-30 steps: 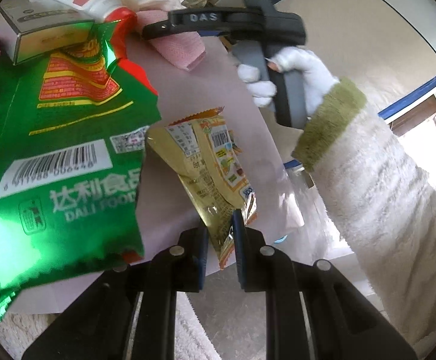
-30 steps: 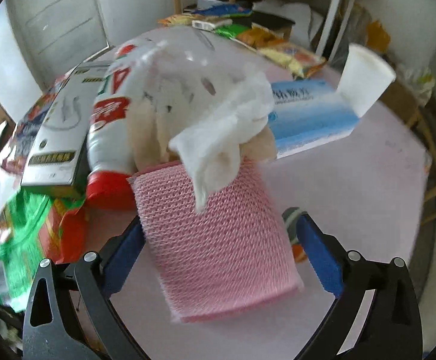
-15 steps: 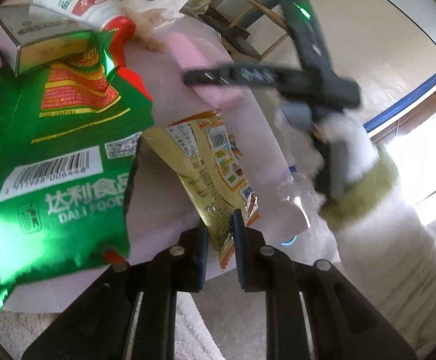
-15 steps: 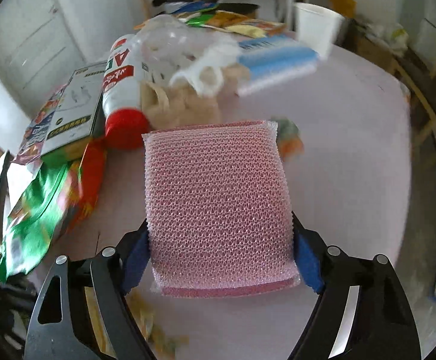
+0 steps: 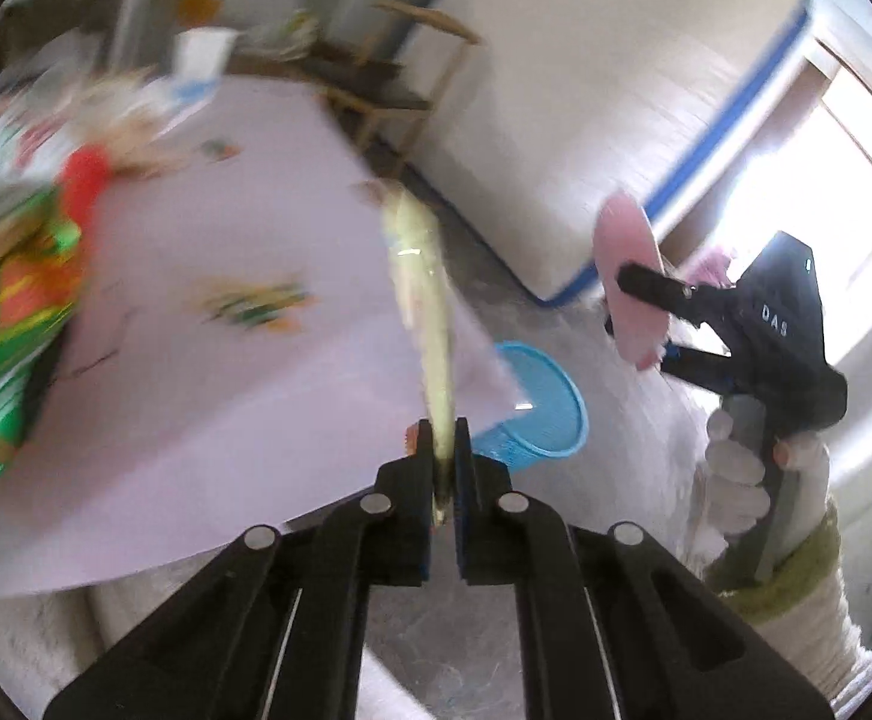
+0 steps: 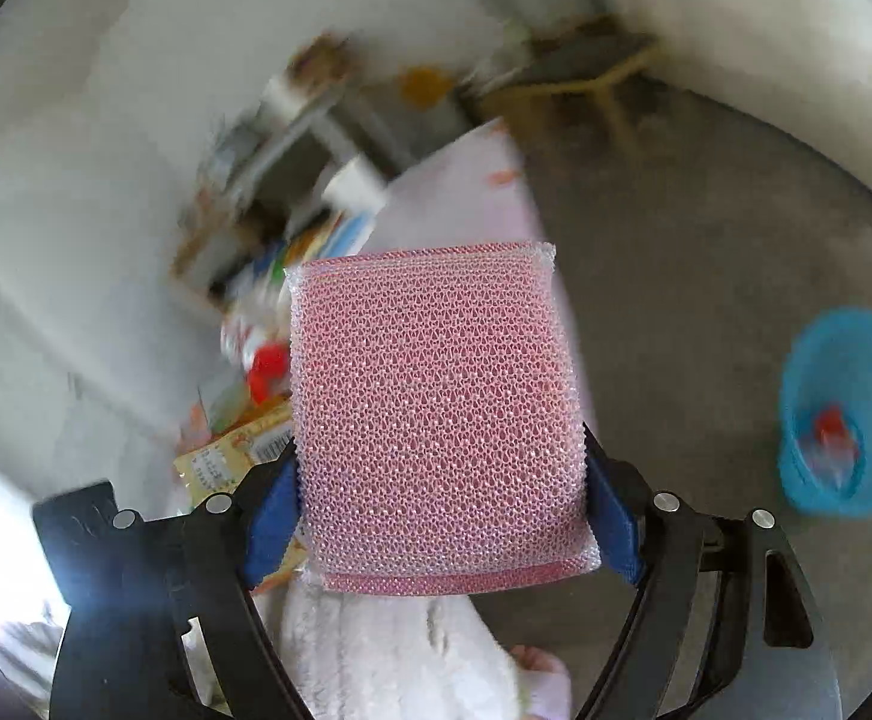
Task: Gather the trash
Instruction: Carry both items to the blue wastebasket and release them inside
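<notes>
My left fingers [image 5: 443, 450] pinch a yellow foil snack wrapper [image 5: 421, 294]; right fingers [image 6: 439, 480] clamp a pink mesh sponge [image 6: 436, 414]. Round blue mesh bin [image 6: 844, 420] on the floor holds red-and-white trash [image 6: 829, 438].

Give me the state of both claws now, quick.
Left claw: shut on the yellow snack wrapper.
Right claw: shut on the pink mesh scouring pad.
</notes>
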